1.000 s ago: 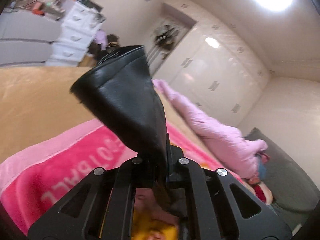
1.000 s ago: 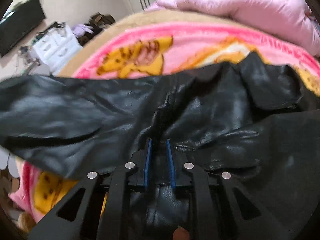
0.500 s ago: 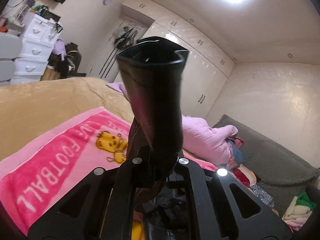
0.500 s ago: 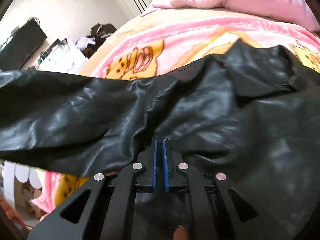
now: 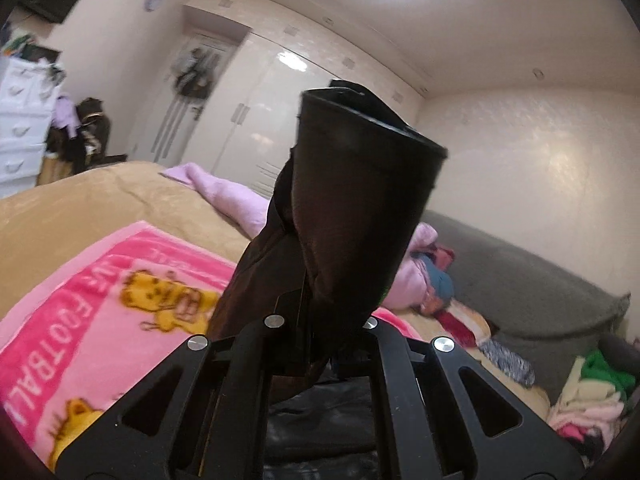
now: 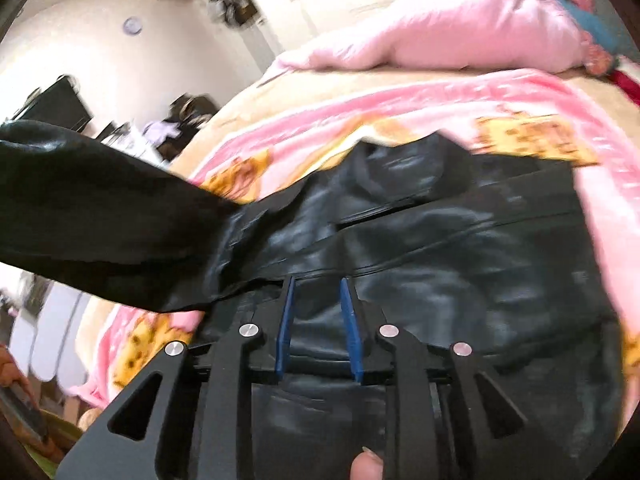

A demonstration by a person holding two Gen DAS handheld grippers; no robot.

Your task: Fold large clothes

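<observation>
Black jacket (image 6: 420, 248) spread on the pink blanket (image 6: 400, 104), one sleeve (image 5: 352, 208) held up.

Bedroom: tan bedspread (image 5: 100, 196), glossy white wardrobe (image 5: 280, 116), grey sofa (image 5: 520, 280), bright ceiling light. Fleecy blanket, cartoon prints, "FOOTBALL" lettering. The jacket's shiny, creased leather lies flat under the right gripper (image 6: 318, 320), blue pads parted, gripping nothing. The left gripper (image 5: 320, 320) pinches the sleeve, stiff cuff flaring open upward.
</observation>
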